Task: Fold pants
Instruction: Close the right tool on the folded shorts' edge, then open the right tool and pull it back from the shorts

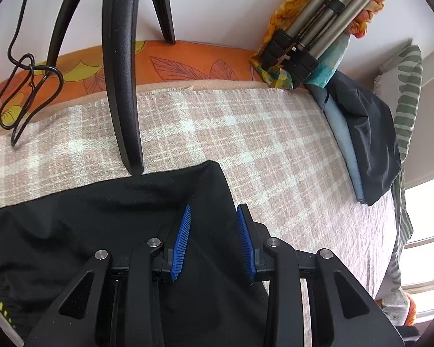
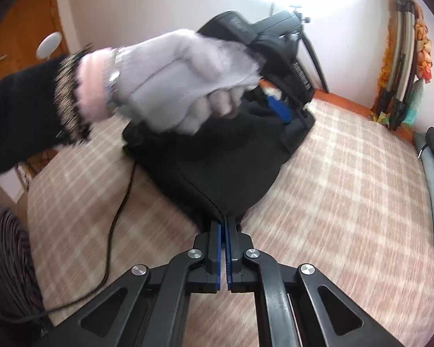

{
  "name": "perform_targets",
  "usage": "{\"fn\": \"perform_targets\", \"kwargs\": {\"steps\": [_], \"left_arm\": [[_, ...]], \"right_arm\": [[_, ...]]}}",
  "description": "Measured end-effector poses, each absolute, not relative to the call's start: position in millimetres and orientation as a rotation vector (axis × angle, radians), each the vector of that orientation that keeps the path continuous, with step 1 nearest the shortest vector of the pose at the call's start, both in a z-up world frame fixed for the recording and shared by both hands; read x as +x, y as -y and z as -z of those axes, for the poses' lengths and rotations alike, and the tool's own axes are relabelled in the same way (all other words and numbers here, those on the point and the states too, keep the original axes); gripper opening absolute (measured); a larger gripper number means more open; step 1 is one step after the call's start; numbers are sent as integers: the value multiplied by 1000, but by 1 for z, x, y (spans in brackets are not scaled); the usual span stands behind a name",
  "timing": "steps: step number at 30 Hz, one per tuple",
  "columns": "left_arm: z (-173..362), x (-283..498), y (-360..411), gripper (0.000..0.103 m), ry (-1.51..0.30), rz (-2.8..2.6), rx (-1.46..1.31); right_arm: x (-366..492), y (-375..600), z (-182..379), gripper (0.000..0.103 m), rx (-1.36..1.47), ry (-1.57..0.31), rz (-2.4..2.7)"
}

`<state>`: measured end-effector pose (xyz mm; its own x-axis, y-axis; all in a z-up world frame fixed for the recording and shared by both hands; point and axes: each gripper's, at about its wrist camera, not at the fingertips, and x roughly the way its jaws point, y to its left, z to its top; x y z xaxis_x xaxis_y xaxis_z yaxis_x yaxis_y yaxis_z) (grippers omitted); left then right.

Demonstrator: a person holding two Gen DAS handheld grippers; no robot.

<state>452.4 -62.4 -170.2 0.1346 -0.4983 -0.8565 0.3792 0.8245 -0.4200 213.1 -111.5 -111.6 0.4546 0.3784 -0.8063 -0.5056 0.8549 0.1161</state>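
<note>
Black pants [image 2: 217, 170] on plaid blanket [image 1: 246, 133]. Right gripper [image 2: 224, 225] jaws clamped on seamed fold edge. Left gripper [image 1: 214, 231] jaws apart (hovering over the fabric's corner).

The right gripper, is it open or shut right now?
Shut. The right gripper has its blue pads together, pinching a seamed edge of the black pants.

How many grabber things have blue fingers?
2. The left hand-held gripper hangs open over the black fabric pants, held by a grey-gloved hand. The right hand-held gripper is shut on the pants' edge. More could be out of view.
</note>
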Motion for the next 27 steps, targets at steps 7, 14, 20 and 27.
{"fn": "perform_targets", "kwargs": {"steps": [7,14,20,27], "left_arm": [[140,443,37,31,-1173,594,-37],[105,383,-51,31,-1052,509,5],[128,332,-83,31,-1052,440,49],[156,316,-96,31,-1080,410,71]], "right_arm": [[220,124,124,6,-66,-1057,-576],[218,131,105,29,-29,-1018,-656],[229,132,95,32,-15,-958,-601],[239,120,110,32,-59,-1016,-596]]}}
